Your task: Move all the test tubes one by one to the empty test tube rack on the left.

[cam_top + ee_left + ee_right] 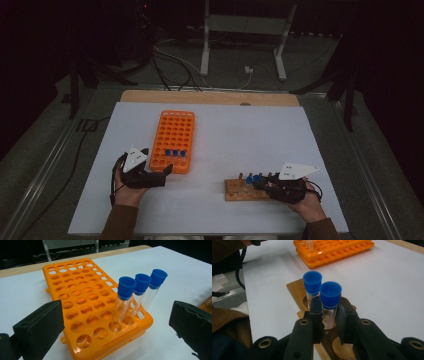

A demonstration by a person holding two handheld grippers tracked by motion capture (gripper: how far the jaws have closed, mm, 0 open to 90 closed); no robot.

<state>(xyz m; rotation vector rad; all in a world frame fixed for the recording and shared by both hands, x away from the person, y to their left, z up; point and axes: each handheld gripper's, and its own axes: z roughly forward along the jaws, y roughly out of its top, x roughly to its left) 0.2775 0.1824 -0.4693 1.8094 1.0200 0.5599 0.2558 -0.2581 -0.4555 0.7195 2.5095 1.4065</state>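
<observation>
A dim room with cables and a metal stand on the floor lies behind a white table (240,130) with a wooden far edge. On it, at about ten o'clock from the table's middle, sits the largest container, an orange rack (173,141) of many round holes; three blue-capped tubes (135,298) stand upright in a row near its front edge, and every other hole looks empty. At five o'clock from the table's middle lies a small wooden rack (239,190), which holds two capped tubes side by side; the hole nearest the camera in the right gripper view is bare.

The right gripper (329,315) is pinching the nearer tube (330,305) of that pair, its jaws pressed against the clear wall just under the blue cap, while the tube's foot sits in its hole. The left gripper (115,327) rests at the orange rack's front corner, at about seven o'clock from it, with jaws spread wide and nothing between them.

The tube looks light, stiff and smooth, probably thin-walled and easy to crack or to let slip under a careless squeeze. The hold just below the cap seems sound, since the wider cap would likely stop it sliding down through the pads. A straight upward lift would probably keep it from binding in the wood
</observation>
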